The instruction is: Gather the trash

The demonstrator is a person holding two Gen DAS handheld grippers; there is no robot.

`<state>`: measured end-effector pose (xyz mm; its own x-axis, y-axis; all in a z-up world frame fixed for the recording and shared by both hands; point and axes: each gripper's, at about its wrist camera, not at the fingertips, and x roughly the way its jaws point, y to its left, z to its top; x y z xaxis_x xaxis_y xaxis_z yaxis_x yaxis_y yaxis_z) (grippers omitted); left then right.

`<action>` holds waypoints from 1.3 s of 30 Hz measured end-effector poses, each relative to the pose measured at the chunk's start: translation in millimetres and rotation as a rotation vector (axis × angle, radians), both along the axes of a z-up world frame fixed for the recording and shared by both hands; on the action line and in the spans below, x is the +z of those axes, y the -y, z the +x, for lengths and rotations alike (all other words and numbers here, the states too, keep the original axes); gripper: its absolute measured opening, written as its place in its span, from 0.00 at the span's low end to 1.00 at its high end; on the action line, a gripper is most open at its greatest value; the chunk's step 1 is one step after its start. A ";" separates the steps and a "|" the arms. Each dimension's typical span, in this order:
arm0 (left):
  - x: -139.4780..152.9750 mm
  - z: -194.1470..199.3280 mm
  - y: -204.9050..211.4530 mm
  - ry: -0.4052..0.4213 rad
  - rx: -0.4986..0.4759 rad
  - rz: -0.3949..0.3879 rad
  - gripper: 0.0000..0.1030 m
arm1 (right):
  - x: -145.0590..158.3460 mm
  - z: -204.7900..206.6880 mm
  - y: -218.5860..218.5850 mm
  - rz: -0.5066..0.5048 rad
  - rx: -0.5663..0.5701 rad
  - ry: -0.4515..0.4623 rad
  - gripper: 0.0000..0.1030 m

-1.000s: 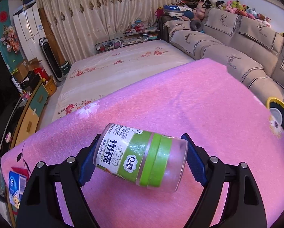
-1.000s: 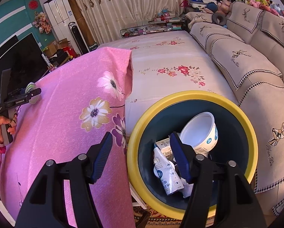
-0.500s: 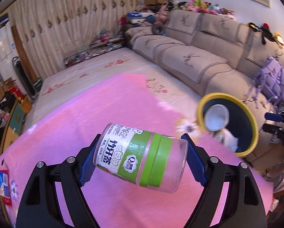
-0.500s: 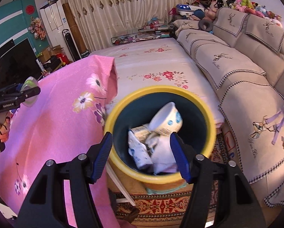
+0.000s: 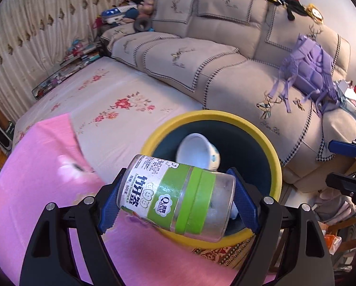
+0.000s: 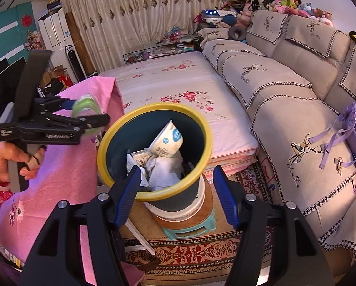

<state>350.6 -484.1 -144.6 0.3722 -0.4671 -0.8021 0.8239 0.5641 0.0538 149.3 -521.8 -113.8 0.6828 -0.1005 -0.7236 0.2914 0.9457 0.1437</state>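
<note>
Because it is gripped end to end, the jar (image 5: 176, 196) lies sideways between the left gripper (image 5: 175, 201) fingers, by the bin (image 6: 154, 109) rim, ready for dropping. Right gripper (image 6: 176, 195) spread, empty, clear.

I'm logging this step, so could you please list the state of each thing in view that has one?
left gripper: shut on the jar, above the bin's near rim.
jar: on its side, lifted.
right gripper: open, holding nothing.
bin: open-topped, part full.
paper bowl: tipped, inside the bin.
</note>
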 end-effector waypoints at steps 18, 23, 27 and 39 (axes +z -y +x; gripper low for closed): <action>-14.7 0.1 22.2 -0.039 0.091 0.018 0.88 | -2.0 -22.2 19.2 0.038 -0.040 0.024 0.58; 42.1 -41.1 -58.1 0.100 0.171 -0.070 0.95 | 3.5 -28.5 -9.9 0.044 0.003 0.051 0.60; 74.5 -73.7 -139.3 0.134 0.275 -0.138 0.95 | 13.9 -33.9 -45.5 0.046 0.066 0.088 0.61; 102.7 -178.7 -354.6 0.223 0.650 -0.256 0.95 | 68.5 -57.5 -154.7 -0.113 0.161 0.208 0.68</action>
